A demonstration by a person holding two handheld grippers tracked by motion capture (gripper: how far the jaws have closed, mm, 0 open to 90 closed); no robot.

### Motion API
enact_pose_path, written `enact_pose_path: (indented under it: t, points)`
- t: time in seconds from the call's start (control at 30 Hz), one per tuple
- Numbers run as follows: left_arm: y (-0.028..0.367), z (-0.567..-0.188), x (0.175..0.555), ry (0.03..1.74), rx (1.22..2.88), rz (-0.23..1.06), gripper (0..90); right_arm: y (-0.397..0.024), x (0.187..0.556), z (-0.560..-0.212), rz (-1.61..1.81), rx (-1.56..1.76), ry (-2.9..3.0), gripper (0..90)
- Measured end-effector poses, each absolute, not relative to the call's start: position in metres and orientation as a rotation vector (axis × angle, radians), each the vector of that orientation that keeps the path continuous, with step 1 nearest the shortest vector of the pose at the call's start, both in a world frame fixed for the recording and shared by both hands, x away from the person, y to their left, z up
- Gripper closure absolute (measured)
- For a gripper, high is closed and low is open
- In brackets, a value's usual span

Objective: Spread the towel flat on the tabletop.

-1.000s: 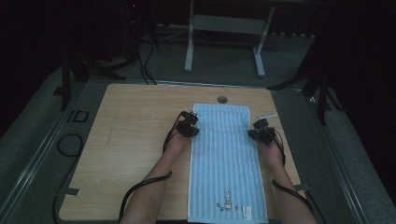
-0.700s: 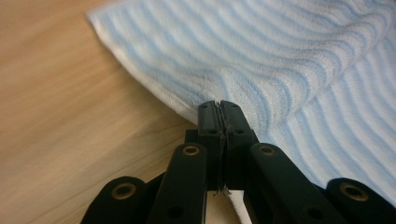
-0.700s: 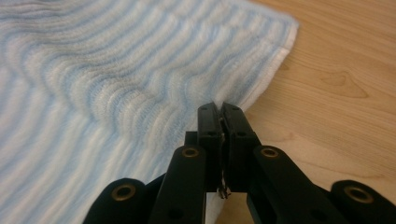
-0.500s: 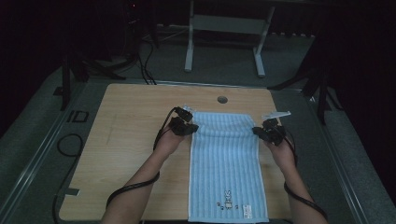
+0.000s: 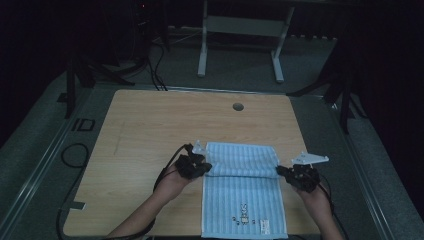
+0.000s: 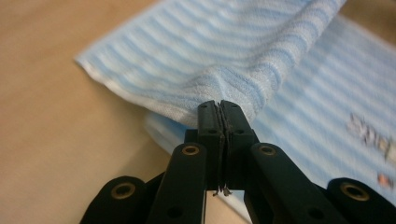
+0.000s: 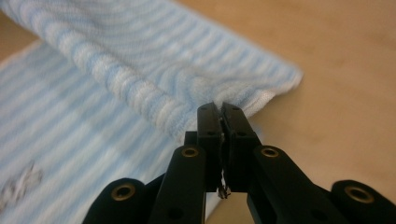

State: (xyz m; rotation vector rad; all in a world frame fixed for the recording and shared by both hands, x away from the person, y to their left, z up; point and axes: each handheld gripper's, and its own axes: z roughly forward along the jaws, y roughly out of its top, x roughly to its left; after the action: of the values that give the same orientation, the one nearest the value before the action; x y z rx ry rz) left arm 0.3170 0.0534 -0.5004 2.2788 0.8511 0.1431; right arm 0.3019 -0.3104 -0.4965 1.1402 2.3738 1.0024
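Observation:
A light blue striped towel (image 5: 243,190) lies lengthwise on the wooden table (image 5: 150,130), its far end folded back toward the person. My left gripper (image 5: 204,168) is shut on the folded end's left corner, and the towel (image 6: 224,60) bunches right at its pinched jaws (image 6: 220,108). My right gripper (image 5: 283,172) is shut on the right corner, where the towel (image 7: 154,70) drapes over the closed jaws (image 7: 220,109). Both corners are lifted a little off the lower layer. A small printed mark (image 5: 243,218) sits near the towel's near end.
A round hole (image 5: 238,106) is in the table near its far edge. Bare wood lies left of the towel and beyond it. Cables (image 5: 75,155) run along the dark floor at the left, and a white stand (image 5: 240,30) is behind the table.
Both grippers have pulled the towel's far end toward the person, folding it over the rest. The towel's far edge now lies much nearer the middle of the table.

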Motion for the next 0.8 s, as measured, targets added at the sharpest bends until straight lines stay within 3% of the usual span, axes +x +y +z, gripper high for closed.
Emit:
enact_pose_path:
  t: [0.03,0.1,0.17,0.23,0.4,0.8]
  points:
    - [0.052,-0.506,0.311,0.835,2.306,0.121,86.8,-0.310,0.290,-0.504,0.977,1.150,2.408,79.5]
    - [0.054,-0.509,0.303,0.831,2.319,0.141,84.4,-0.311,0.287,-0.505,0.973,1.148,2.407,76.7]
    - [0.059,-0.504,0.300,0.810,2.300,0.144,66.6,-0.316,0.278,-0.502,0.991,1.169,2.376,74.5]
    - [0.062,-0.499,0.298,0.798,2.279,0.178,59.7,-0.319,0.273,-0.496,1.014,1.168,2.361,70.6]
    - [0.054,-0.504,0.300,0.773,2.246,0.125,55.9,-0.310,0.273,-0.495,1.013,1.136,2.349,71.4]
    - [0.037,-0.539,0.318,0.822,2.320,0.068,56.1,-0.300,0.300,-0.539,0.891,1.189,2.437,73.4]
